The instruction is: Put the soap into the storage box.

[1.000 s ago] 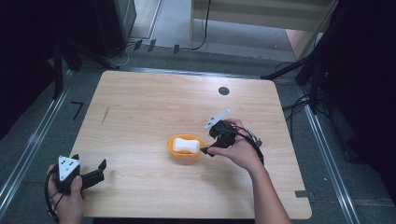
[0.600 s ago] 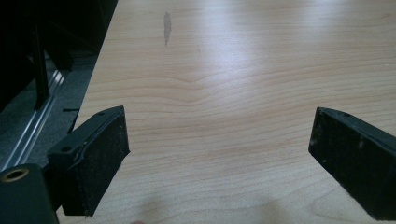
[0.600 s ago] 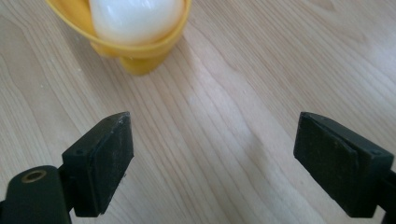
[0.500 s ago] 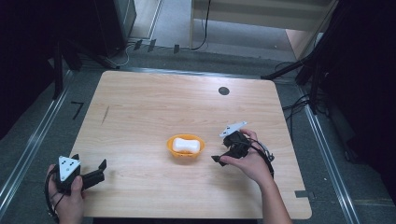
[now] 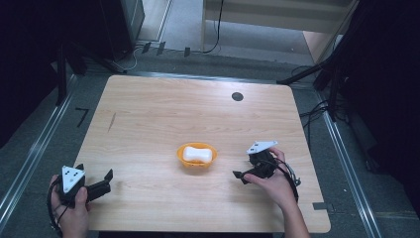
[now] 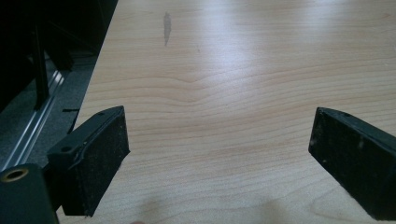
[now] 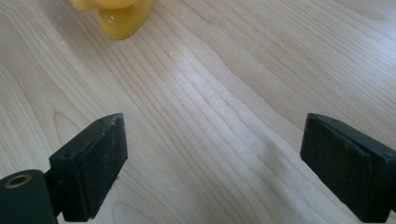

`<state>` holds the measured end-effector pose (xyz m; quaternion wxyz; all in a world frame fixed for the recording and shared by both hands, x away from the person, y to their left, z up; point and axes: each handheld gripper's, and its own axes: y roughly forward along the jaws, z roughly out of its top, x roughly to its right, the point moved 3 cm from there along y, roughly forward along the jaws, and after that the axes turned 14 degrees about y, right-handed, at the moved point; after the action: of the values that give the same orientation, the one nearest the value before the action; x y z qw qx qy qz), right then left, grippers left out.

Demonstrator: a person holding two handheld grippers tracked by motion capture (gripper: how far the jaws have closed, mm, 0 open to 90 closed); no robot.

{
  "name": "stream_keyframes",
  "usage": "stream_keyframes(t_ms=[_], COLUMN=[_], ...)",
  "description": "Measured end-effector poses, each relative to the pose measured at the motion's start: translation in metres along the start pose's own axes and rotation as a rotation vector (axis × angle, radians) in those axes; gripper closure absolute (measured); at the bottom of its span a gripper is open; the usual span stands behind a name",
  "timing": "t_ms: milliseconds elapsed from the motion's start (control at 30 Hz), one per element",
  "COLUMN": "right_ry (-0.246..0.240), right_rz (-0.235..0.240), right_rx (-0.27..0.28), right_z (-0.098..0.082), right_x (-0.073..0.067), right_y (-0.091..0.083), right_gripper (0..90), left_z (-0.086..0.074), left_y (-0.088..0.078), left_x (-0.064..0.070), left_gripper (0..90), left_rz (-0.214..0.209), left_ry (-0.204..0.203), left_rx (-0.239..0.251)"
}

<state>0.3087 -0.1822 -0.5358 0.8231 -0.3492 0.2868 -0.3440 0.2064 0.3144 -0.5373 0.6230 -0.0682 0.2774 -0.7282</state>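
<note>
An orange bowl point(image 5: 211, 159) stands near the middle of the wooden table point(image 5: 163, 109), with a white bar-shaped piece point(image 5: 197, 154) lying in it. My right gripper point(image 5: 244, 168) hovers a little to the bowl's right, held in a hand, jaws open and empty. In the right gripper view point(image 7: 213, 116) the bowl's orange base point(image 7: 122, 18) shows at the top left, well beyond the jaws. My left gripper point(image 5: 94, 171) rests at the table's near left corner, open, with bare wood between its jaws point(image 6: 219, 111).
A small black round mark point(image 5: 237, 96) lies at the table's far right. A dark streak point(image 5: 111, 121) marks the wood at the left. The table's left edge point(image 6: 95, 79) drops to a floor with metal rails point(image 5: 29, 153). Cables point(image 5: 317, 111) trail off the right side.
My right gripper has drawn back from the bowl's right rim, moving right and toward the near edge. The bowl and the left gripper have stayed put.
</note>
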Motion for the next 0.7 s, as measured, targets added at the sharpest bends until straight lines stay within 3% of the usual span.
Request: stream_keyframes(t_ms=[233, 700], right_ry=[0.031, 0.105], right_rz=[0.004, -0.005], right_rx=[0.067, 0.143], right_z=[-0.017, -0.054], right_x=[0.01, 0.032], right_y=[-0.012, -0.029], right_gripper=[7.8, 7.5], left_z=[0.0, 0.0], left_y=[0.0, 0.0], left_x=[0.0, 0.001], left_gripper=[5.5, 5.6], left_rz=[0.004, 0.003], left_ry=[0.002, 0.008], left_rx=[-0.002, -0.005])
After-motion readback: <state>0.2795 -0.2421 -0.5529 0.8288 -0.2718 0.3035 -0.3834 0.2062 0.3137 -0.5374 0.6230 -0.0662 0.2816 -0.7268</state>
